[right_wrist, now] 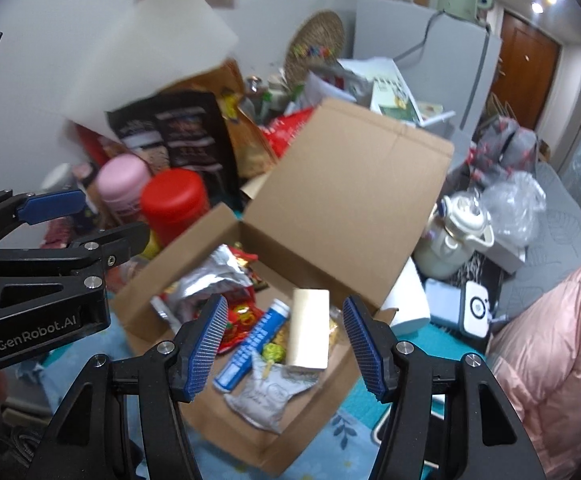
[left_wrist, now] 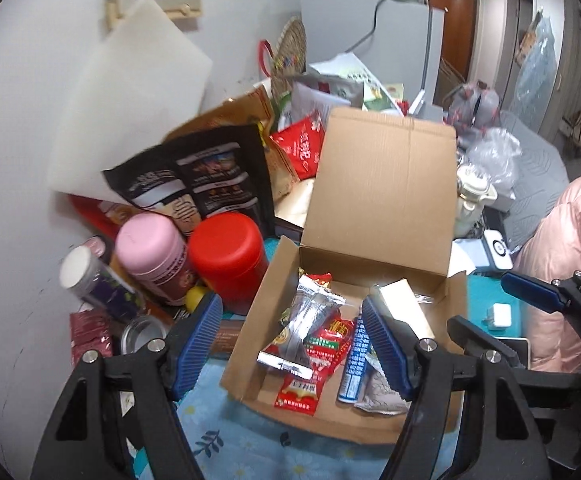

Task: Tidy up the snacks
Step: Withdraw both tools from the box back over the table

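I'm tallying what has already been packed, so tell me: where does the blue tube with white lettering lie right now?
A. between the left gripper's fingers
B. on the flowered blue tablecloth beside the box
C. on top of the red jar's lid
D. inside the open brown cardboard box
D: the blue tube with white lettering lies flat on the floor of the open brown cardboard box, among the snack packets, with neither gripper touching it.

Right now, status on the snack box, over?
Both hand-held grippers, left and right, open, empty. Cardboard box lid up, snacks inside. Nothing blocking.
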Action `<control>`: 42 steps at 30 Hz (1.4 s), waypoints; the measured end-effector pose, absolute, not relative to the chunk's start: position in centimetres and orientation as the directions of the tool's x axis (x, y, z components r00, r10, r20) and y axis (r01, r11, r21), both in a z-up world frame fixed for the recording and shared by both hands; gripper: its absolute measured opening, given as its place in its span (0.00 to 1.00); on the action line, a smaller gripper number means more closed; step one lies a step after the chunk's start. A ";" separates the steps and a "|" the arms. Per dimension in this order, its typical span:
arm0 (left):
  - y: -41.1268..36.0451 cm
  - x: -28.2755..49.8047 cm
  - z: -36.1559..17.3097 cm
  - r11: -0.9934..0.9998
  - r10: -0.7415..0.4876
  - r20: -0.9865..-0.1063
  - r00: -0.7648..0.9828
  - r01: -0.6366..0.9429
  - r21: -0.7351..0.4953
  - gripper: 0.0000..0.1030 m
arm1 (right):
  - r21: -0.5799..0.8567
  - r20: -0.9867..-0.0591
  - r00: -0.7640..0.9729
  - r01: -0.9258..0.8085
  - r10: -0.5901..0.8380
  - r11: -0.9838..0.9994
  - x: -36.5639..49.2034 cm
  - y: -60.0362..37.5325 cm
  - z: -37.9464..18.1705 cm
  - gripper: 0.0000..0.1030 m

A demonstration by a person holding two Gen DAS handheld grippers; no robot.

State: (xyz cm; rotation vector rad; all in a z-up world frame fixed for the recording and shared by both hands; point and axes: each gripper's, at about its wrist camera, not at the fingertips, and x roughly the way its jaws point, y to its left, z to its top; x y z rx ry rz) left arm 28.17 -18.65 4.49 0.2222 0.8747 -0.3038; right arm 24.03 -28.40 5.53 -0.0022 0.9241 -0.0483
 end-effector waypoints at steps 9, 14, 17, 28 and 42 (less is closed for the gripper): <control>-15.9 21.5 7.7 0.954 -0.146 -0.736 0.661 0.290 0.071 0.70 | -0.008 -0.757 0.654 -0.035 0.017 0.999 18.4 -26.0 8.8 0.59; -14.8 17.4 8.4 0.960 -0.127 -0.718 0.684 0.267 0.084 0.70 | -0.016 -0.745 0.666 -0.067 0.033 0.998 14.9 -24.7 9.7 0.59; -14.1 15.3 8.3 0.964 -0.127 -0.719 0.683 0.256 0.073 0.70 | -0.005 -0.745 0.665 -0.077 0.047 0.997 13.0 -24.2 9.8 0.59; -12.3 8.9 6.6 0.978 -0.080 -0.728 0.681 0.195 0.076 0.70 | 0.040 -0.755 0.649 -0.097 0.094 0.994 6.9 -23.0 8.0 0.59; -11.6 6.3 5.3 0.982 -0.087 -0.748 0.658 0.181 0.045 0.70 | 0.045 -0.759 0.641 -0.119 0.111 0.992 4.1 -22.7 6.8 0.59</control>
